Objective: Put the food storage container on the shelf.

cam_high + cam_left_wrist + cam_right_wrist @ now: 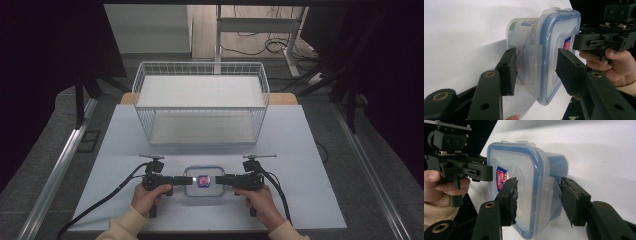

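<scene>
**Both grippers at the side clips of the lidded box**

A clear plastic box (203,181) with a blue-rimmed lid sits on the white table (300,200), near the front edge, between the two hands. A white wire basket (200,100) stands well behind it.

Left gripper (186,180) – jaws straddle the clip flap (530,67) on its side of the box. One pad touches the flap from below; the other stands just off the lid top. The grip looks only half made, so I count these jaws as apart.

Right gripper (219,180) – jaws span the opposite clip (547,195). The upper pad rests on the lid; the lower pad seems slightly clear of the flap. Its jaws stand about as close as they get, so I read this as clamped on the clip, though the contact underneath is hard to confirm.

Judgement on doing this step well:
- Likely step: latching or unlatching the side clips.
- Keep both hands level so the box does not slide or tip.
- Seat each pad squarely on the flap, not on the rim – a corner bite may slip off the smooth plastic.
- Squeeze both sides evenly.
</scene>
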`<action>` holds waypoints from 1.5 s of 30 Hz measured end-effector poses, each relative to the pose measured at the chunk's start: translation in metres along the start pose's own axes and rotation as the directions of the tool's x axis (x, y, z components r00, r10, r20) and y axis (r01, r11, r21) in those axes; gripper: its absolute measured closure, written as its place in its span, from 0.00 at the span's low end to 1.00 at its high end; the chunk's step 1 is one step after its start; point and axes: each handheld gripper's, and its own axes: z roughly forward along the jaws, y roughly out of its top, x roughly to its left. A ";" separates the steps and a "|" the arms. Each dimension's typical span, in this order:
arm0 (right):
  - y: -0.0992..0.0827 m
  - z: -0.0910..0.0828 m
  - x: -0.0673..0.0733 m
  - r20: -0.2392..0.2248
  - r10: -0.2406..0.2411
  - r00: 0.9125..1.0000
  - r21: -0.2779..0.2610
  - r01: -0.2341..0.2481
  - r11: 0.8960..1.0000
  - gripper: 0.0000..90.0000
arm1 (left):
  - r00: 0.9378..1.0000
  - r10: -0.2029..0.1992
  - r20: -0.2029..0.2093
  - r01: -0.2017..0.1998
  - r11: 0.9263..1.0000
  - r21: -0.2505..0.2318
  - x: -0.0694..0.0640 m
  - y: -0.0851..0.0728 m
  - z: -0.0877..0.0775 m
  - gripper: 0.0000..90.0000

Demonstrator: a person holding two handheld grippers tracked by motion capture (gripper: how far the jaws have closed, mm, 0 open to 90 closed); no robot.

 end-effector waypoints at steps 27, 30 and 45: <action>0.022 -0.014 0.019 -0.008 -0.090 0.996 -0.043 0.090 0.995 0.55 | 0.996 0.087 -0.022 -0.088 0.995 -0.051 -0.024 0.019 -0.018 0.58; 0.028 -0.017 0.022 -0.006 -0.101 0.995 -0.053 0.101 0.993 0.55 | 0.995 0.098 -0.024 -0.099 0.994 -0.055 -0.028 0.023 -0.020 0.58; 0.068 -0.034 0.048 -0.010 -0.183 0.983 -0.108 0.181 0.978 0.56 | 0.986 0.163 -0.038 -0.166 0.978 -0.126 -0.054 0.057 -0.047 0.58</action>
